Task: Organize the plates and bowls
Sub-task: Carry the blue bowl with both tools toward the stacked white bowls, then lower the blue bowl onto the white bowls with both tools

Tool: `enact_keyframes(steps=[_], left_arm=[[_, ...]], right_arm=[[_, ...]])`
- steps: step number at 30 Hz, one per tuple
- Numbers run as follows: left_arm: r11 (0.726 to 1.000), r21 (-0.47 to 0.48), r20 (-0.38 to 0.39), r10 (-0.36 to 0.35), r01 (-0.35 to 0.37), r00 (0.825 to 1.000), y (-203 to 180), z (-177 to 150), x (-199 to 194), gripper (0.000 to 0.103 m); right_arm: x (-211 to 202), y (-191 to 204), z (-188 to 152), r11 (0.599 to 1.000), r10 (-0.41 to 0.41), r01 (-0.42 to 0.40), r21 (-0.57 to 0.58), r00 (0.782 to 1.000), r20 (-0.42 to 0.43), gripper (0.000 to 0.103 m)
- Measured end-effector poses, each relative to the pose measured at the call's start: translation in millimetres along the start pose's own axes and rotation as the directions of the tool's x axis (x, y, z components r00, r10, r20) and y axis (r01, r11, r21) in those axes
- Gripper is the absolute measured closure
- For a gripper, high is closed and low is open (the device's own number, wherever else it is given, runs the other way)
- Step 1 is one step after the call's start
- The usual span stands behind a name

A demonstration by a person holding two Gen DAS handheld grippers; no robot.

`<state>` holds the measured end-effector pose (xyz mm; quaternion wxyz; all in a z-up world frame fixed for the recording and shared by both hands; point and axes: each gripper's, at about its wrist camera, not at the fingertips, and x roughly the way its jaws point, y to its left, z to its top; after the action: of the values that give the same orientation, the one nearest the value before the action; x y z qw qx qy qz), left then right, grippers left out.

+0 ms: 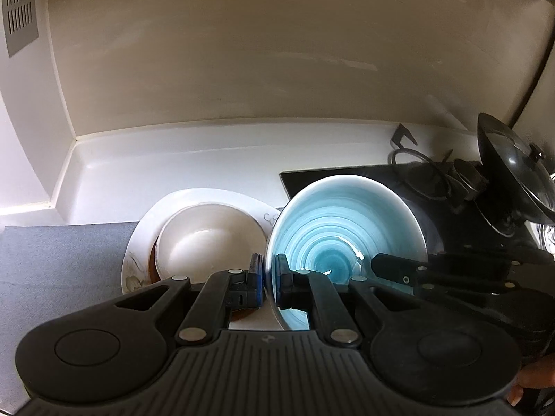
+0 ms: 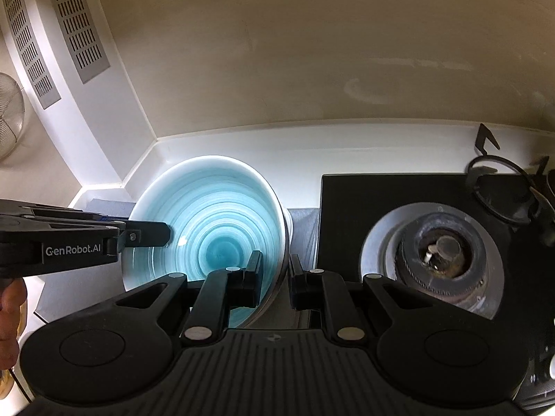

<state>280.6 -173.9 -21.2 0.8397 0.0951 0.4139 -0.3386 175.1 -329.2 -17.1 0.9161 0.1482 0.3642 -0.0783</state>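
Note:
A large blue spiral bowl (image 1: 343, 228) with a white rim is held between both grippers above the counter. My left gripper (image 1: 270, 277) is shut on its left rim. My right gripper (image 2: 275, 279) is shut on its right rim; the bowl also shows in the right wrist view (image 2: 215, 228). The right gripper shows from the side in the left wrist view (image 1: 392, 265), and the left one in the right wrist view (image 2: 149, 234). Left of the bowl a white bowl (image 1: 208, 235) sits on a brown plate on a white plate (image 1: 138, 249).
A grey mat (image 1: 62, 263) covers the counter at the left. A black gas hob (image 2: 409, 208) with a burner (image 2: 440, 256) lies to the right. A pan lid (image 1: 513, 176) and black wire rack stand at the far right. A beige wall runs behind.

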Motion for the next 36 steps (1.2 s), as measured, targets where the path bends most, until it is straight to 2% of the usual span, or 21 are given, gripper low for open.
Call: enact_keyframes(steps=[17,29,36], left_arm=[[1.000,-0.008,-0.016,0.017,-0.017,1.000,5,21,31,0.096],[0.994,-0.087,-0.015,0.064,-0.065,0.998,45,27,29,0.096],[0.988,-0.125,-0.066,0.080,-0.088,0.995,67,26,41,0.096]], right_arm=[[42,-13,30,1.000,-0.009,0.009,-0.004,0.999,-0.051,0.087],[66,17,44,0.998,0.039,-0.042,-0.046,0.997,-0.067,0.087],[91,33,52,0.996,0.058,-0.065,-0.061,0.993,-0.102,0.087]])
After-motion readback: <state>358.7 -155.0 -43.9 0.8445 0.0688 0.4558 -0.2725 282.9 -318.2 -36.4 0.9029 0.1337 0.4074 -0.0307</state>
